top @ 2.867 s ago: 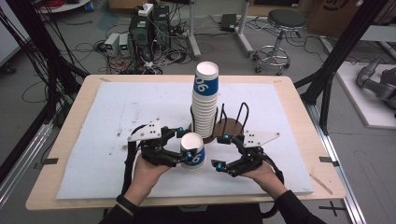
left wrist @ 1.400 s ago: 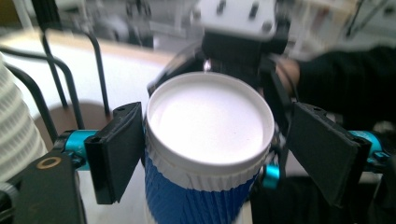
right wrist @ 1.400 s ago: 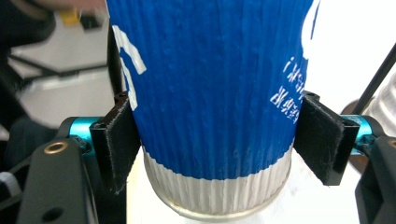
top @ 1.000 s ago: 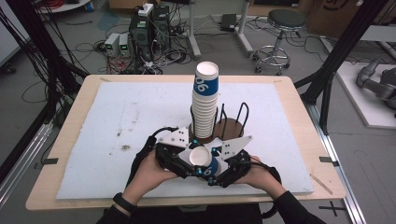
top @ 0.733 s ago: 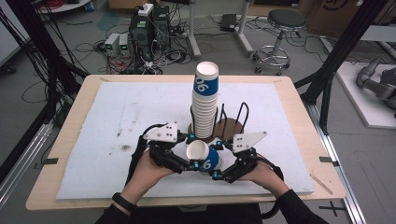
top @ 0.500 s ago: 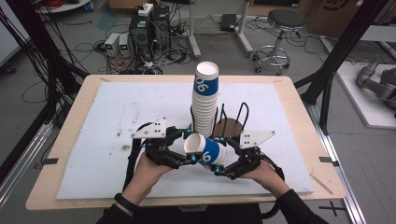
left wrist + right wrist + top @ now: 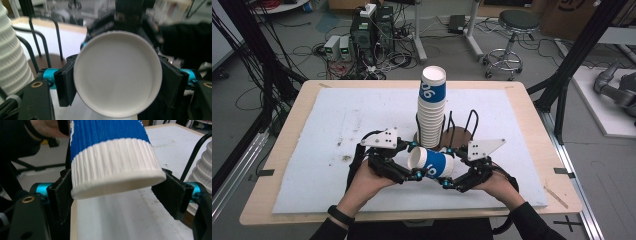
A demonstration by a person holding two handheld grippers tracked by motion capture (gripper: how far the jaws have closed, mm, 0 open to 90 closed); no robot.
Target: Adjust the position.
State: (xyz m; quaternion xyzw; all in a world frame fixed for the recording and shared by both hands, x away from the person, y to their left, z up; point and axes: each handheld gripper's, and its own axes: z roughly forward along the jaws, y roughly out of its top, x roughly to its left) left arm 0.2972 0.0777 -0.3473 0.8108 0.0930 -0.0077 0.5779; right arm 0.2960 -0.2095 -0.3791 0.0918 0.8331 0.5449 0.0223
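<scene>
A blue and white paper cup point(image 7: 432, 162) lies on its side in the air above the white board point(image 7: 337, 125), mouth to the left. My left gripper point(image 7: 414, 161) grips its rim. In the left gripper view the white mouth point(image 7: 117, 77) faces the camera with a pad pressed on each side. Those jaws have just been opening slightly, cup still between them. My right gripper point(image 7: 447, 167) takes the cup's ribbed white base point(image 7: 110, 182). Its jaws have just been closing and both pads point(image 7: 62, 192) meet the base.
A tall stack of paper cups point(image 7: 432, 110) stands in a black wire rack point(image 7: 472, 122) on a round wooden base just behind the grippers. It shows at the left edge point(image 7: 12, 55) and right edge point(image 7: 202, 170) of the gripper views. The board's front edge lies below the hands.
The cup, upright in the left gripper at first, now lies sideways between both grippers. Since a second ago the hands have drawn slightly apart, and the right jaws have come in on the base.
</scene>
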